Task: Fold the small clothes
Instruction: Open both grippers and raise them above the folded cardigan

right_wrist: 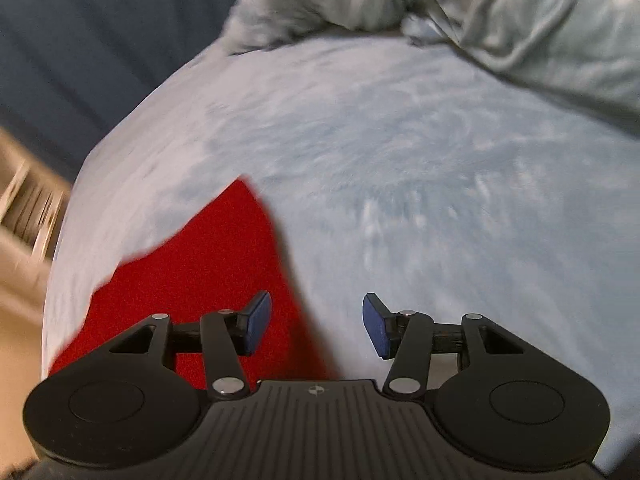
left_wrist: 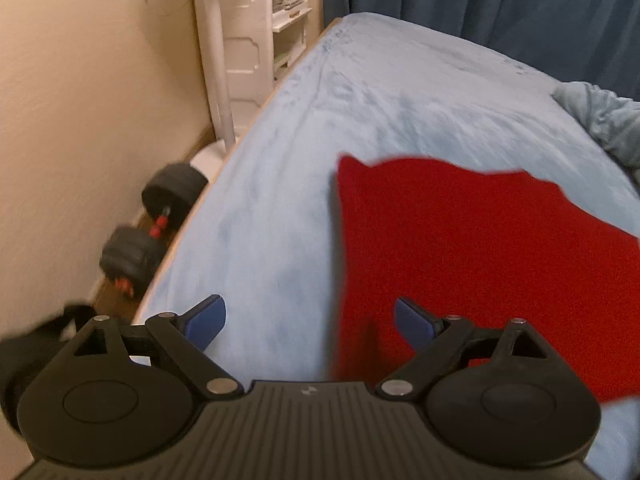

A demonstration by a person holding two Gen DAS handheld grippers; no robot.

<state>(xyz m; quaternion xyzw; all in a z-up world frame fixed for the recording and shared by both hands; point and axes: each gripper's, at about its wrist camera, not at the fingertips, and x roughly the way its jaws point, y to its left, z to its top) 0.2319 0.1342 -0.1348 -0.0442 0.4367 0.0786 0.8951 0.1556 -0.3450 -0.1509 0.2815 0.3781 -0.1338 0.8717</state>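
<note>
Red fleece cloth (left_wrist: pixel 480 264) lies flat on pale-blue fuzzy bed cover (left_wrist: pixel 304 152), w/ grey-green crumpled blanket (right_wrist: pixel 540 32) well apart. We hold left gripper (left_wrist: pixel 310 322) wide open, right gripper (right_wrist: pixel 316 326) partly open, both empty, over cloth's near edge. Looks btwn folds; next we'd need to pinch near corners.

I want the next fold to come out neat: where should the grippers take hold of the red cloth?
Probably its two far corners: the left gripper from the red cloth's left edge, the right gripper from its right edge, since it lies flat on the blue bedcover.
</note>
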